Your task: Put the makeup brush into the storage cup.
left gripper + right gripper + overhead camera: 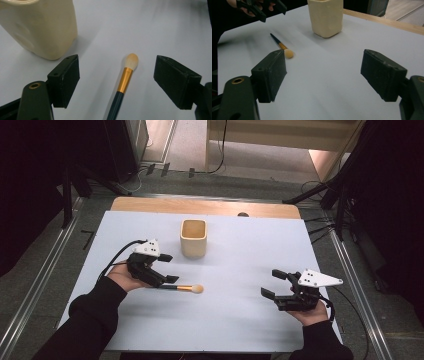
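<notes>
- A white sheet [235, 320] covers a wooden table [210, 206], seen from above; the bare wood shows as a strip along the far edge.
- A cream, square-sided cup [193, 238] stands upright on the far half of the sheet, a little left of the middle, with its mouth open to the camera.
- A makeup brush [181, 288] lies flat on the sheet, nearer the person than the cup. It has a dark handle, a gold band and a pale, rounded tip that points to the right.
- The person's left hand [122, 277], in a black sleeve, holds the left gripper [167, 268] over the handle end of the brush.
- In the left gripper view the two black jaws are spread wide apart, with the brush [123, 82] lying on the sheet between them. Neither jaw touches it, and nothing is gripped.
- In that same view the cup [42, 25] stands just beyond the left-hand jaw.
- The person's right hand [312, 312] holds the right gripper [274, 284] near the right edge of the sheet, well apart from the brush and cup.
- In the right gripper view its jaws are also wide apart and empty, with bare sheet between them.
- That view also takes in the cup [325, 16] farther off, the brush [282, 46] to its left, and the left gripper [260, 7] beyond the brush in the top corner.
</notes>
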### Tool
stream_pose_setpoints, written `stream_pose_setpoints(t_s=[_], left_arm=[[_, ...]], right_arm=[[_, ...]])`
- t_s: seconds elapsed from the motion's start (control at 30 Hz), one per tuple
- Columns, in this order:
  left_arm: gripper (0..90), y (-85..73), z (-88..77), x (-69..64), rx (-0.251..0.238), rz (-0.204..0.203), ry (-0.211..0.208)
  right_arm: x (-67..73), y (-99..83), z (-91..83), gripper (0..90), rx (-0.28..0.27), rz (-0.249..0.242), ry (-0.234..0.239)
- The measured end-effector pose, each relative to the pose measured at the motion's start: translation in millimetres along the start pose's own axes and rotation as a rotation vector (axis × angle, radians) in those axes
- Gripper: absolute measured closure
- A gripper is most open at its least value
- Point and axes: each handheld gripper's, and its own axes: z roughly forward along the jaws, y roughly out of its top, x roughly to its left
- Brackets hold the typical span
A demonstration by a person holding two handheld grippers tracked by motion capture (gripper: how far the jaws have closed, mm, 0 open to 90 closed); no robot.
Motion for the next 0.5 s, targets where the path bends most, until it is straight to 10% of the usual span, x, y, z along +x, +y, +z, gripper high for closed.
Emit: stream_pose_setpoints(t_s=[0.5], left_arm=[[20.0,15.1,19.4,-5.5,0.201,0.066,-0.016]], right_arm=[[-0.5,-0.6,1.1,21.2,0.008,0.003,0.003]])
